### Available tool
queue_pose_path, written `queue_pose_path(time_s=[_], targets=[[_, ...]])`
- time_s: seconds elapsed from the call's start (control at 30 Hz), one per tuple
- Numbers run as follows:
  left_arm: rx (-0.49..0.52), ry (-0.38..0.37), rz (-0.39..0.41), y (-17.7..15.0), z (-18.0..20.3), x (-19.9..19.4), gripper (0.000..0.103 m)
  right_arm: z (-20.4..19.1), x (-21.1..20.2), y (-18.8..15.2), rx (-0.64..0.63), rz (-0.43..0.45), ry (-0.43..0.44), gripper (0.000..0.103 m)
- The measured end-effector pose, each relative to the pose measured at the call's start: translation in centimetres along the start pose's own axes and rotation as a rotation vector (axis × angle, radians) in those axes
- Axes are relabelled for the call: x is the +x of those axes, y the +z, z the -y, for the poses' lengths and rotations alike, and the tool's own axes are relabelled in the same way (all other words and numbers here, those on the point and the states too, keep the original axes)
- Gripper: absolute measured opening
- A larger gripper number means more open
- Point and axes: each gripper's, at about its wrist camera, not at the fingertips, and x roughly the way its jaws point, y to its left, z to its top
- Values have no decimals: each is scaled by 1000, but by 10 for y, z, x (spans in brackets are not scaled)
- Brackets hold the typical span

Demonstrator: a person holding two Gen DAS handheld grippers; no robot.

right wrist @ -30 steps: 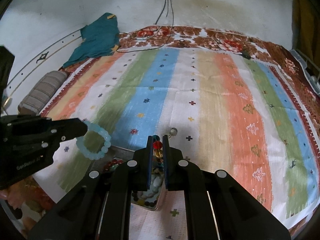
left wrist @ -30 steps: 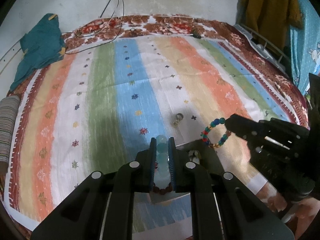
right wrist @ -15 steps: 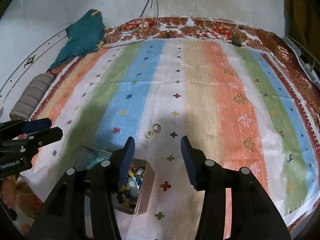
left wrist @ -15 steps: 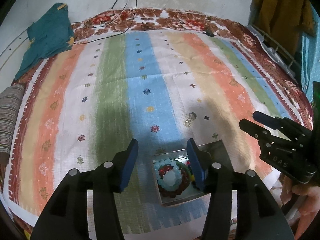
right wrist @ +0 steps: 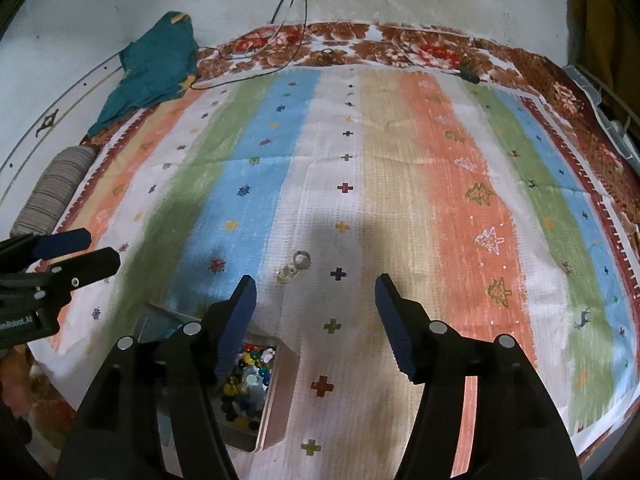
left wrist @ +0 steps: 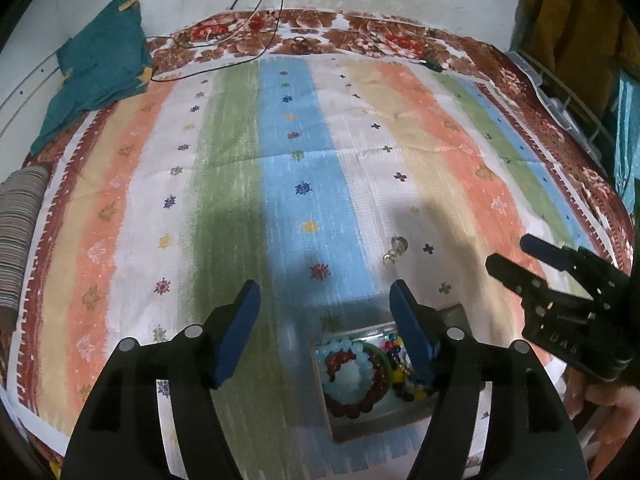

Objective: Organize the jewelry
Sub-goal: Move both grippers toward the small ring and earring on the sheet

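Note:
A small metal tin [left wrist: 460,314] [right wrist: 280,396] sits on the striped cloth near its front edge. In it lie a pale blue bead bracelet [left wrist: 352,350], a dark red bead bracelet [left wrist: 360,404] and a multicoloured bead bracelet [right wrist: 246,384]. Two small silver rings [left wrist: 394,250] [right wrist: 294,266] rest on the cloth just beyond the tin. My left gripper [left wrist: 324,300] hangs above the tin, its jaws opening with nothing between them. My right gripper [right wrist: 316,294] hovers to the tin's right, jaws also opening and empty. Each gripper shows in the other's view, the right gripper [left wrist: 516,258] and the left gripper [right wrist: 96,248].
A striped cloth [left wrist: 240,152] covers a floral blanket [left wrist: 360,40]. A teal garment [left wrist: 96,76] lies at the far left, a striped roll [left wrist: 16,232] at the left edge, and cables [left wrist: 224,60] trail from the wall. A person's hand [left wrist: 608,396] holds the right gripper.
Both grippers opened and let their bracelets go: the pale blue one and the multicoloured one now lie in the tin. Both hands sank a little and moved forward.

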Motion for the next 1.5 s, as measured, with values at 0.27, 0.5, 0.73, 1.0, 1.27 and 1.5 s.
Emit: queue_pose_path(time_s=[0.27,0.5,0.73,1.0,1.27,1.5], targets=[[-20,-9,-28,12,-7,16,70,2,24,6,3,-49,-3,65],[-21,6,-54,24,-11,34,70,-3,45,12,-20,-86,-10,65],[3,7,-72,29,-9,45,70,-3,67,16,-29,-129,-4,65],[20,22,-92,34,-9,59,70,-6,85,22,-25,-167,18,65],[8,34,-109,39,-15,71,71,-9,109,25,-21,-210,20,65],[25,29,-118,41,-14,78,71,-9,129,29,-2,-252,46,65]])
